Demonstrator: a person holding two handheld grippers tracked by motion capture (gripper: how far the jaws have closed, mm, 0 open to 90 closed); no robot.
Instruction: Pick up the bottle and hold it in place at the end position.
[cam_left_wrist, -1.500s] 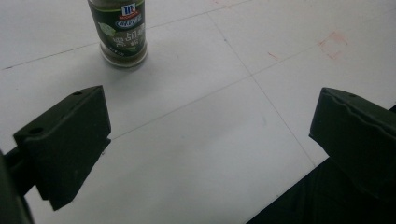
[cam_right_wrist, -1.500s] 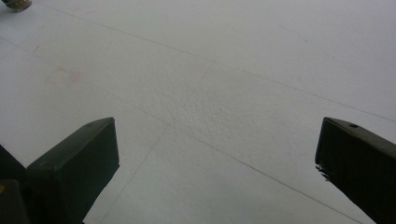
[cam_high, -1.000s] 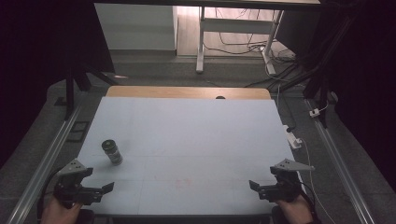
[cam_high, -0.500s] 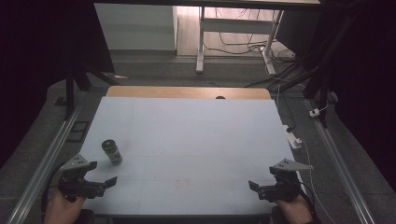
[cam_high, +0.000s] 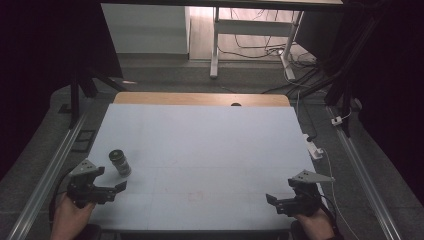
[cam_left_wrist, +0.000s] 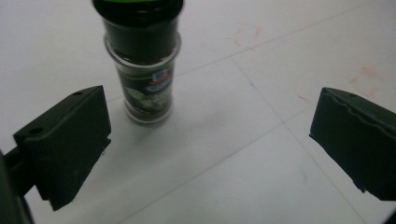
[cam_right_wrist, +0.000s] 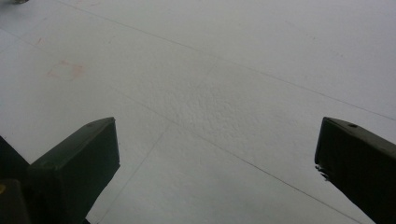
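The jar (cam_left_wrist: 144, 65) is a small clear glass spice jar with a dark cap. Its contents are dark, and a label with a blue-and-red mark sits on the front. It stands upright on the white counter (cam_high: 210, 145). In the high view the jar (cam_high: 120, 162) is at the lower left of the frame, near the counter's left edge.

The left gripper (cam_high: 116, 187) is at the lower left of the high view, just below the jar and apart from it. In the left gripper view its jaws are spread wide, with the jar at top centre-left, beyond the jaw tips and not between them. The right gripper (cam_high: 271, 199) is at the lower right of the high view, well apart from the jar. In the right gripper view its jaws are also spread wide over bare counter with faint lines and a pale reddish stain (cam_right_wrist: 65, 70).

The top of the cap is cut off by the frame edge in the left gripper view. The label text is too blurred to read. The hands are cut off at the bottom edge of the high view. The surroundings of the counter are dark and hard to make out.
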